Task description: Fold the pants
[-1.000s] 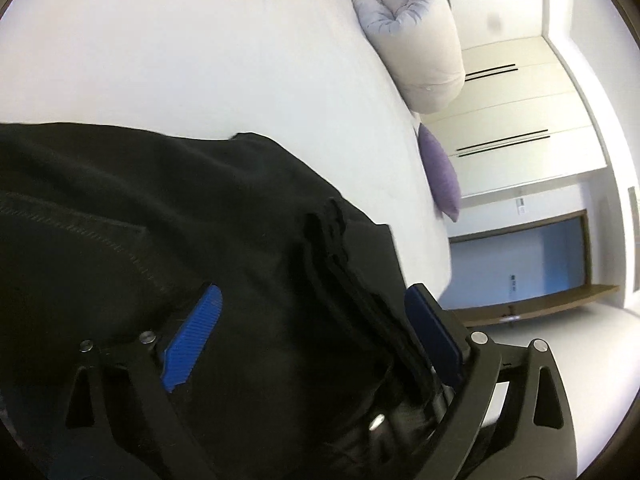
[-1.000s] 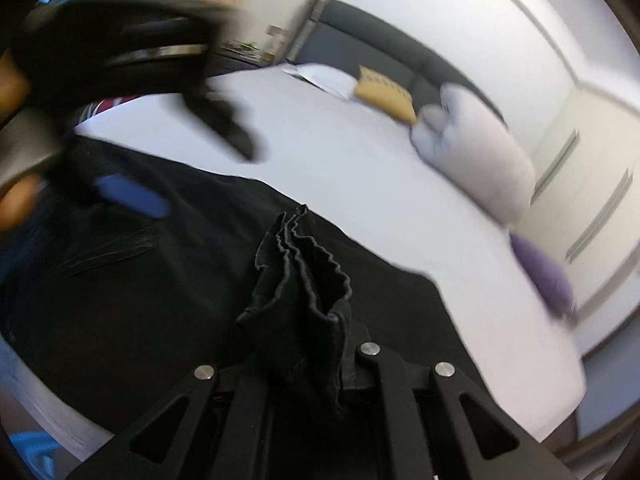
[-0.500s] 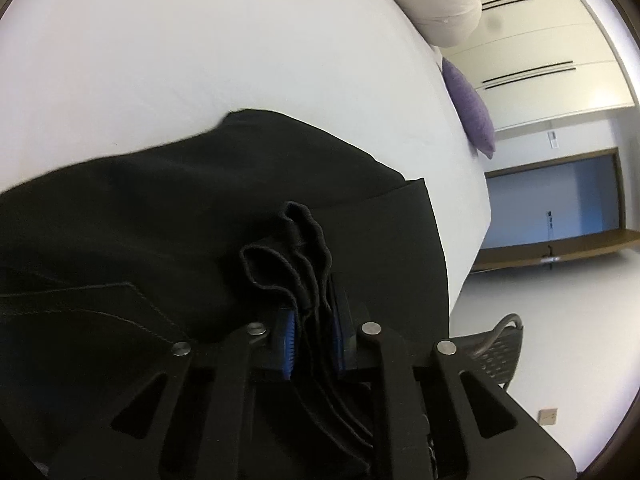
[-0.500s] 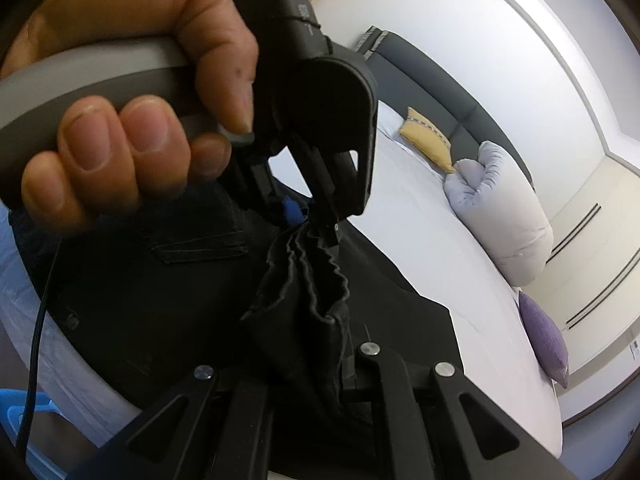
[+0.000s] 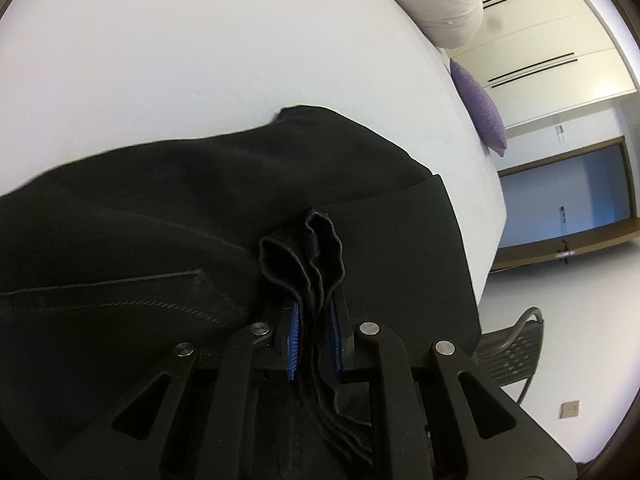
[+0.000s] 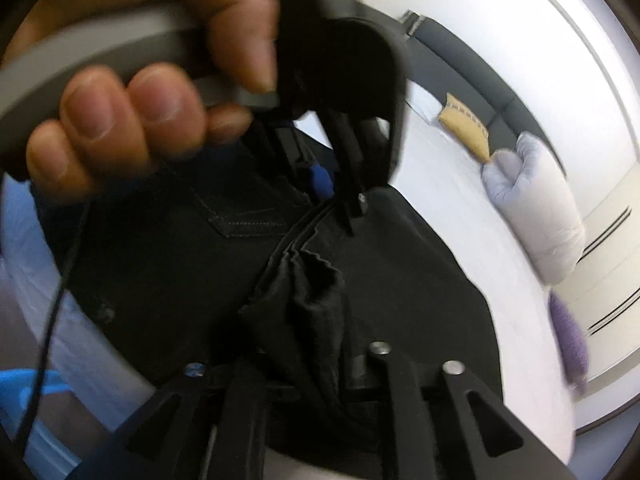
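Note:
Black pants (image 5: pixel 168 216) lie folded near the edge of a white bed (image 5: pixel 200 60). My left gripper (image 5: pixel 314 328) is shut on a bunched fold of the pants, its blue pads (image 5: pixel 295 330) pressing the cloth from both sides. In the right wrist view a hand (image 6: pixel 132 120) holds that left gripper (image 6: pixel 336 200) just beyond my right one. My right gripper (image 6: pixel 304 364) has its jaws opening. A loose bunch of the same black pants (image 6: pixel 312 304) still sags between them, and the pads are hidden by cloth.
At the head of the bed are a pale rolled pillow (image 5: pixel 440 8), a purple cushion (image 5: pixel 480 108), a yellow cushion (image 6: pixel 464 128) and a dark headboard (image 6: pixel 480 76). A dark chair (image 5: pixel 516 348) stands on the floor beside the bed. White wardrobe doors (image 5: pixel 552 40) line the far wall.
The left gripper went from wide open over the pants to shut on the fold. The right gripper's jaws have spread apart. The hand with the left gripper came in close ahead of the right one.

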The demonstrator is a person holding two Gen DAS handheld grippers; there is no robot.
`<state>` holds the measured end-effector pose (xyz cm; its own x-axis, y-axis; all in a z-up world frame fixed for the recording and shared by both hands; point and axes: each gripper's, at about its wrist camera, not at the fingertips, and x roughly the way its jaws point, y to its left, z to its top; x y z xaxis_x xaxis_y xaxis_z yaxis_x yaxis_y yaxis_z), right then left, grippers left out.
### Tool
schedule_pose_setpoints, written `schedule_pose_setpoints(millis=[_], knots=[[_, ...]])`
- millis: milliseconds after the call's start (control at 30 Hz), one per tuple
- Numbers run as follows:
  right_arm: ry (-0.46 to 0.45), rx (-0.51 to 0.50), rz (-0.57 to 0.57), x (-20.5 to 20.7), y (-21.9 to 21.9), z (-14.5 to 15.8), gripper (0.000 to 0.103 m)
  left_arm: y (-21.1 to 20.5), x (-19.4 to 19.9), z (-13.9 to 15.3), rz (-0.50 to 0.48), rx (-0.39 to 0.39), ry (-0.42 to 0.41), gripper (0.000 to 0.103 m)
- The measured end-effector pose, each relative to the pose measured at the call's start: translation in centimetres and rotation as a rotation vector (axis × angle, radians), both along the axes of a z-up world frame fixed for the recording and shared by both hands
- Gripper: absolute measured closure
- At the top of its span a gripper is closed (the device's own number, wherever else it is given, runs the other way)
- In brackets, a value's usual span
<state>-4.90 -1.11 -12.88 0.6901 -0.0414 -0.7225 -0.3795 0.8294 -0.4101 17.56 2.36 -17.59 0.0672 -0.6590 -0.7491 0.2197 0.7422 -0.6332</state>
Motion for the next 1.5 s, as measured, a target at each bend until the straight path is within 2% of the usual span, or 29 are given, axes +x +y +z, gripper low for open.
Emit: schedule_pose_setpoints(millis=[33, 100, 167, 200, 267, 333, 433, 500, 567, 667, 767, 800, 833, 867, 967, 1033, 1167, 1267, 1500], knots=[[0.028, 0.060, -0.005, -0.2, -0.7, 0.7, 0.055, 0.1, -0.1, 0.4, 0.004, 0.021, -0.014, 0.088], [0.106, 0.214, -0.001, -0.6, -2.8, 2.4, 0.044, 1.2, -0.6, 1.7, 0.023, 0.098, -0.080, 0.088], [0.174, 0.346, -0.019, -0.8, -5.4, 3.8, 0.044, 1.7, -1.0, 3.5, 0.051, 0.166, -0.144, 0.088], [0.221, 0.457, -0.055, -0.4, -7.9, 4.7, 0.044, 1.8, -1.3, 4.6, 0.072, 0.194, -0.186, 0.088], [0.269, 0.628, -0.126, 0.9, -12.6, 5.7, 0.046, 1.2, -2.1, 6.2, 0.070, 0.212, -0.253, 0.088], [0.330, 0.841, -0.204, 3.3, -18.6, 6.1, 0.053, -1.0, -3.5, 7.2, 0.029, 0.228, -0.309, 0.088], [0.413, 1.089, -0.233, 7.5, -25.5, 5.0, 0.055, -4.8, -5.6, 6.2, -0.082, 0.249, -0.324, 0.088], [0.488, 1.198, -0.222, 10.7, -28.0, 3.7, 0.055, -5.9, -6.3, 4.4, -0.128, 0.306, -0.302, 0.088], [0.533, 1.265, -0.208, 13.4, -29.3, 2.3, 0.056, -6.4, -6.9, 2.8, -0.134, 0.334, -0.272, 0.088], [0.620, 1.299, -0.202, 16.5, -29.1, 0.2, 0.056, -6.4, -7.7, 2.1, -0.144, 0.350, -0.320, 0.088], [0.706, 1.266, -0.230, 18.8, -28.6, -2.7, 0.056, -5.8, -7.5, 2.1, -0.137, 0.338, -0.299, 0.088], [0.743, 1.246, -0.257, 19.1, -28.4, -4.3, 0.059, -6.1, -7.5, 2.0, -0.139, 0.342, -0.299, 0.088], [0.758, 1.236, -0.269, 19.2, -28.4, -5.0, 0.069, -6.4, -7.7, 2.0, -0.143, 0.353, -0.307, 0.088], [0.764, 1.241, -0.270, 19.0, -28.5, -5.2, 0.071, -6.7, -7.8, 2.0, -0.145, 0.361, -0.314, 0.088], [0.761, 1.255, -0.256, 18.0, -28.6, -4.7, 0.070, -7.0, -8.2, 2.0, -0.138, 0.365, -0.326, 0.088], [0.773, 1.227, -0.229, 16.7, -28.1, -4.4, 0.065, -8.3, -8.4, 1.9, -0.133, 0.358, -0.322, 0.088], [0.784, 1.184, -0.199, 12.7, -28.5, -3.6, 0.057, -8.3, -8.7, 1.6, -0.130, 0.350, -0.321, 0.088], [0.783, 1.146, -0.188, 10.5, -28.0, -3.0, 0.056, -8.0, -8.6, 1.3, -0.127, 0.352, -0.325, 0.088], [0.775, 1.136, -0.197, 6.3, -27.8, -2.7, 0.052, -7.8, -8.8, 1.0, -0.118, 0.343, -0.331, 0.088]])
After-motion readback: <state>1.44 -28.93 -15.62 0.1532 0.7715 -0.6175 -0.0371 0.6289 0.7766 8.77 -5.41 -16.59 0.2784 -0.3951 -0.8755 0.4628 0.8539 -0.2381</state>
